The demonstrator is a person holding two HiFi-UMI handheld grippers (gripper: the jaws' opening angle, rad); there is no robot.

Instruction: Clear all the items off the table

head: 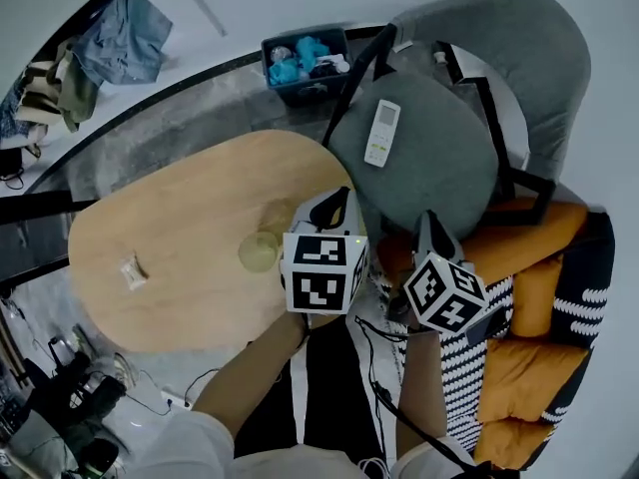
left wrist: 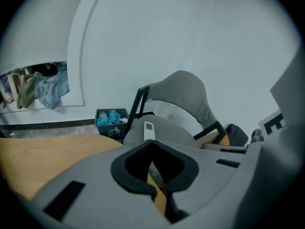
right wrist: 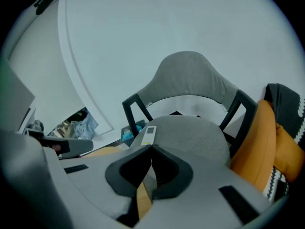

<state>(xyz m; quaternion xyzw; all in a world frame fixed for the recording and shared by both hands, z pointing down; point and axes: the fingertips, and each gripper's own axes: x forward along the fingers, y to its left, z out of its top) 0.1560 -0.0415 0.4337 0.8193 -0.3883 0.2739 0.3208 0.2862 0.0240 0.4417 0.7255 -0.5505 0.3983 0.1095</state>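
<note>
The left gripper (head: 341, 200) and right gripper (head: 428, 220) tilt downward side by side, fingers pressed together, empty.

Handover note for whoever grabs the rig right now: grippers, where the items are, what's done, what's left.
Grippers: left gripper has its jaws shut and empty, above the near edge of the oval wooden table. The right gripper also has its jaws shut and empty, beside it and off the table's edge.
On the table: a pale yellowish round cup close to the left gripper, and a small crinkled wrapper packet toward the left end.
Off the table: a white remote control on the grey padded chair, and a dark bin behind it.
Done: table not clear.
Left: cup and packet.
</note>
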